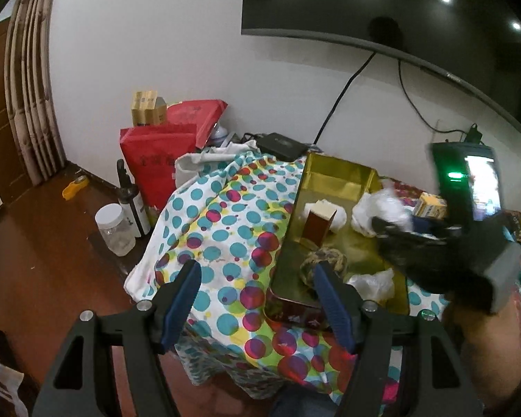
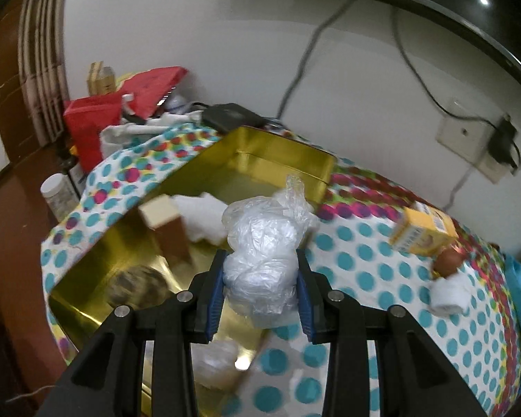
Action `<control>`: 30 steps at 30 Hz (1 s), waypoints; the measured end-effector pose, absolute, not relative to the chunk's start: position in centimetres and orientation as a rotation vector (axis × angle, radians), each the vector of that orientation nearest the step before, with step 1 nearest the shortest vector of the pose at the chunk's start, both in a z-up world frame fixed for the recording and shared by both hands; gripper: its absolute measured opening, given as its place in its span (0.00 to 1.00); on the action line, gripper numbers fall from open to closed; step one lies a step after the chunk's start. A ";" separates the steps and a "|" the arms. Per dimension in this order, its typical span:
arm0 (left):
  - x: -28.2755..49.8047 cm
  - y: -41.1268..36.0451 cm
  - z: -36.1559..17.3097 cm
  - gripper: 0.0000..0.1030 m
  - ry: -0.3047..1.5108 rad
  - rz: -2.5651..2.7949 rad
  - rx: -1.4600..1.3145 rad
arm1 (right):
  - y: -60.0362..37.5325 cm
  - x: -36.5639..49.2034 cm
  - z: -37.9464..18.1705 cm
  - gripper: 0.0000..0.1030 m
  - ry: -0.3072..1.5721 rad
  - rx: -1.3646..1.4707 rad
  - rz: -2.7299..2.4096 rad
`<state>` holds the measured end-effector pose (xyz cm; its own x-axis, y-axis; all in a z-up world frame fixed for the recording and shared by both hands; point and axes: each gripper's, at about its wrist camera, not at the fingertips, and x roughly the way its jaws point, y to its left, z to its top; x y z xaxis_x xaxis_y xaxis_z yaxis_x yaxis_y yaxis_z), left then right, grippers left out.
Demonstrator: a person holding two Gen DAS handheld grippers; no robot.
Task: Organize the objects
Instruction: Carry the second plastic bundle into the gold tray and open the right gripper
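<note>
1. Right gripper (image 2: 263, 292) clamped on a crumpled clear plastic bag (image 2: 264, 246), blue pads pressed to both its sides, held above the near right part of the open gold metal tin (image 2: 281, 160).
2. Left gripper (image 1: 257, 299) spread wide with nothing between its blue pads, hovering over the near left corner of the tin (image 1: 333, 173) and the spotted cloth beside it.
3. Tin lying on the table under a white cloth with teal, pink and yellow dots (image 1: 222, 236), roughly in the middle of the covered top.
4. Inside the tin: a small brown box with a cream top (image 1: 317, 224) standing upright near the middle, white crumpled paper (image 2: 205, 219) touching it on the far side, a mottled brown-and-green ball (image 1: 321, 264) toward the near end, another bit of clear plastic (image 1: 371, 283) near the near right corner.
5. On the cloth right of the tin, well apart from it: a yellow cardboard carton (image 2: 422, 231), a brown egg (image 2: 448, 260) just beside it, and a white roll of tissue (image 2: 448, 293) touching the egg.
6. At the far left edge of the table: red paper bags (image 1: 159, 160), a dark spray bottle (image 1: 132, 205) and a clear plastic jar with a white lid (image 1: 114, 229).
7. On the wall behind: a dark television screen (image 1: 364, 3) with black cables hanging below.
</note>
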<state>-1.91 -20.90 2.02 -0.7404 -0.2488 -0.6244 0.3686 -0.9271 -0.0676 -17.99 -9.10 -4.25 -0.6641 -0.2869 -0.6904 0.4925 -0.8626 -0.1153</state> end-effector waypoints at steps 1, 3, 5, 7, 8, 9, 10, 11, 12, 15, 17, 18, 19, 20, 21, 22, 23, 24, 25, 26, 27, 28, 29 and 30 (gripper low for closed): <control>-1.8 -20.8 2.3 0.67 0.267 -2.649 0.912 | -9.8 -18.0 -4.3 0.33 0.417 0.971 -2.487; -1.5 -20.4 3.1 0.67 0.269 -2.669 0.914 | -11.1 -18.5 -4.6 0.33 0.413 1.003 -2.474; -1.0 -19.9 4.1 0.67 0.270 -2.694 0.891 | -12.1 -19.0 -5.0 0.33 0.393 1.037 -2.467; -0.2 -18.8 5.7 0.67 0.256 -2.736 0.850 | -12.5 -19.4 -5.5 0.33 0.381 1.070 -2.466; 0.1 -18.3 6.3 0.68 0.251 -2.753 0.837 | -12.7 -19.6 -5.8 0.33 0.381 1.089 -2.472; 0.5 -17.6 7.0 0.69 0.240 -2.778 0.822 | -12.8 -19.7 -6.1 0.33 0.383 1.101 -2.474; 0.7 -17.2 7.3 0.71 0.228 -2.793 0.817 | -12.9 -19.8 -6.3 0.33 0.382 1.113 -2.475; 0.8 -16.7 7.6 0.71 0.211 -2.807 0.813 | -12.9 -19.9 -6.6 0.33 0.380 1.125 -2.477; 0.9 -16.1 7.8 0.71 0.195 -2.819 0.811 | -12.9 -19.9 -6.7 0.33 0.378 1.130 -2.478; 0.6 -15.7 7.6 0.71 0.183 -2.819 0.839 | -13.0 -20.0 -7.0 0.33 0.375 1.141 -2.477; 0.3 -15.6 7.3 0.71 0.184 -2.813 0.855 | -13.0 -20.0 -7.1 0.33 0.371 1.149 -2.475; 0.3 -15.6 7.2 0.71 0.183 -2.810 0.858 | -13.0 -19.9 -7.1 0.33 0.369 1.148 -2.476; 0.3 -15.6 7.2 0.71 0.182 -2.807 0.860 | -13.0 -19.9 -7.1 0.33 0.370 1.147 -2.475; 0.3 -15.5 7.2 0.71 0.182 -2.807 0.856 | -13.0 -19.9 -7.2 0.33 0.369 1.145 -2.473; 0.3 -15.5 7.2 0.71 0.181 -2.808 0.852 | -13.1 -19.9 -7.1 0.33 0.372 1.144 -2.473; 0.3 -15.4 7.2 0.71 0.178 -2.808 0.852 | -13.2 -19.9 -7.1 0.33 0.376 1.142 -2.473; 0.3 -15.4 7.2 0.71 0.177 -2.807 0.854 | -13.2 -19.9 -7.1 0.33 0.376 1.144 -2.473; 0.4 -15.4 7.2 0.71 0.179 -2.809 0.854 | -13.2 -19.9 -7.1 0.33 0.371 1.144 -2.472; 0.4 -15.4 7.2 0.71 0.178 -2.810 0.854 | -13.2 -19.9 -7.1 0.33 0.374 1.140 -2.472; 0.4 -15.4 7.2 0.71 0.178 -2.810 0.853 | -13.3 -19.8 -7.1 0.33 0.379 1.139 -2.470; 0.5 -15.4 7.2 0.71 0.177 -2.812 0.853 | -13.4 -19.8 -7.1 0.33 0.382 1.140 -2.469; 0.4 -15.5 7.2 0.71 0.178 -2.811 0.856 | -13.4 -19.7 -7.1 0.34 0.379 1.140 -2.470; 0.4 -15.5 7.1 0.71 0.180 -2.810 0.859 | -13.4 -19.7 -7.1 0.35 0.371 1.139 -2.469; 0.4 -15.5 7.1 0.71 0.179 -2.810 0.860 | -13.4 -19.7 -7.0 0.37 0.361 1.140 -2.465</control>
<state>0.39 -15.52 7.10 -0.8118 -0.1518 -0.5639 0.2221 -0.9733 -0.0577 -19.71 -13.42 -7.02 -0.5877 -0.2468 -0.7705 0.4572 -0.8870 -0.0646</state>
